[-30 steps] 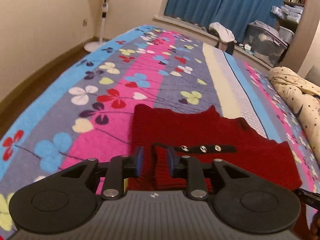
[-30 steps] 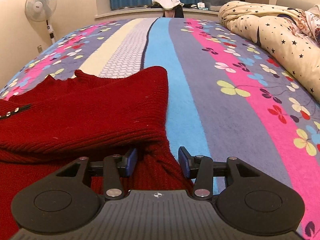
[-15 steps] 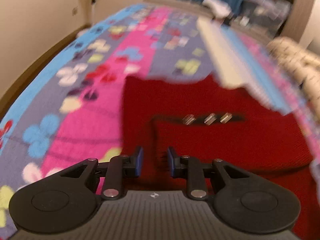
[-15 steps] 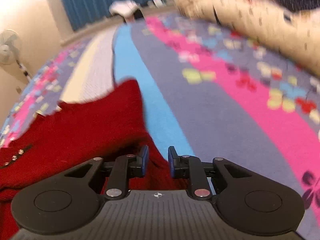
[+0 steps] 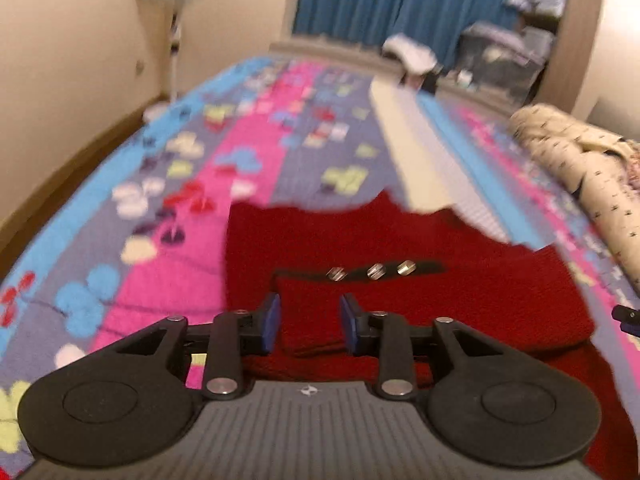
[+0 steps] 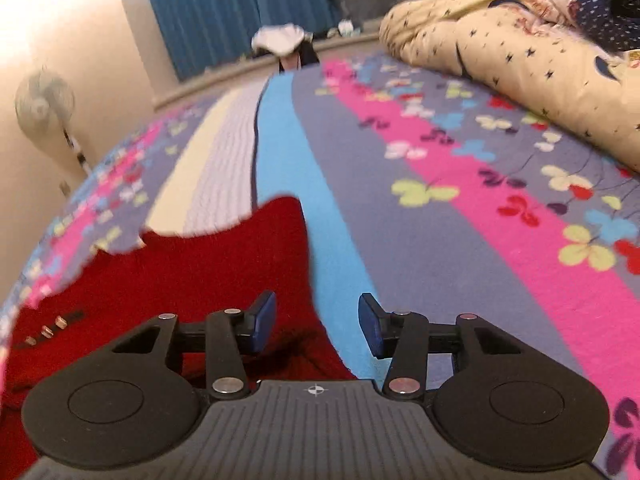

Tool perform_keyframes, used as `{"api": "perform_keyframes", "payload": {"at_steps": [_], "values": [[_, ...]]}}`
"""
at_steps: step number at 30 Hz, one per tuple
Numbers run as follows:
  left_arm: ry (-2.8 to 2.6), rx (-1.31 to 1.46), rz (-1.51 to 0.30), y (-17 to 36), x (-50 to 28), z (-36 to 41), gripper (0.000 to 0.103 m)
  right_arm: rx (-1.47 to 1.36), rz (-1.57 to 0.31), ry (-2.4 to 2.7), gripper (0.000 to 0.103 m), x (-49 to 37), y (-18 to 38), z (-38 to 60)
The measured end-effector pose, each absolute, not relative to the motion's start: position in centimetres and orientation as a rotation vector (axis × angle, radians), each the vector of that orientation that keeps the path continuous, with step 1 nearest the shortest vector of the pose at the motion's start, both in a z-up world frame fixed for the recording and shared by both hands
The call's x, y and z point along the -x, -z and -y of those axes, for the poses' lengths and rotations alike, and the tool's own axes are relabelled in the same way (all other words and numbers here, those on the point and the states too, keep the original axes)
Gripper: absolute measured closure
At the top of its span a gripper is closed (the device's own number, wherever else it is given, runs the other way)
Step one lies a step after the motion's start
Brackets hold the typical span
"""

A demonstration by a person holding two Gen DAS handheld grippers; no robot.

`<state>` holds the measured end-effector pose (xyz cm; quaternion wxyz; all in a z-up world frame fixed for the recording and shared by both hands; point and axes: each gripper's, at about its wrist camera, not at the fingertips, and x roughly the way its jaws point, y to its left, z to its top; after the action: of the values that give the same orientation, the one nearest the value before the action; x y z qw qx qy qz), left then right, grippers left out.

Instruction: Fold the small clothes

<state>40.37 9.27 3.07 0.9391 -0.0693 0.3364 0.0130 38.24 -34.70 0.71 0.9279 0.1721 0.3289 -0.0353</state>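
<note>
Left wrist view shows your dark red knitted garment (image 5: 420,280) lying on the flower-striped bedspread (image 5: 248,152). Both the left gripper (image 5: 309,322) and right gripper (image 6: 316,326) are opening, unloaded. Regrip the near hem evenly.

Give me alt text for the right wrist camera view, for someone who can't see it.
The right tongs are opening above the right edge of a red knitted sweater, with nothing gripped between them. The sweater lies on a striped, flower-patterned bedspread, with a star-print cream duvet bunched at the far right.
</note>
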Motion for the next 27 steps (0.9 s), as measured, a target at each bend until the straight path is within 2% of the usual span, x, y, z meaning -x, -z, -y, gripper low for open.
{"api": "perform_keyframes", "payload": {"at_steps": [2, 10, 14, 22, 25, 27], "values": [[-0.012, 0.100, -0.642, -4.8, -38.2, -8.3, 0.060, -0.375, -0.648, 0.058, 0.054, -36.8, -2.3, 35.1], [0.035, 0.023, -0.599, -8.5, -26.5, -6.2, 0.059, -0.324, -0.533, -0.067, 0.054, -26.2, -9.1, 35.3], [0.032, 0.020, -0.620, -7.6, -20.9, -5.9, 0.053, -0.272, -0.526, -0.096, 0.054, -20.5, -9.3, 35.3], [0.006, 0.047, -0.690, -5.5, -13.6, -6.7, 0.052, -0.267, -0.594, -0.087, 0.055, -13.5, -7.2, 36.5], [-0.005, 0.031, -0.685, -5.6, -11.6, -7.5, 0.052, -0.205, -0.609, -0.066, 0.071, -11.8, -6.4, 37.3], [-0.017, 0.034, -0.692, -5.6, -10.7, -8.5, 0.055, -0.216, -0.632, -0.060, 0.093, -10.8, -5.8, 38.3]]}}
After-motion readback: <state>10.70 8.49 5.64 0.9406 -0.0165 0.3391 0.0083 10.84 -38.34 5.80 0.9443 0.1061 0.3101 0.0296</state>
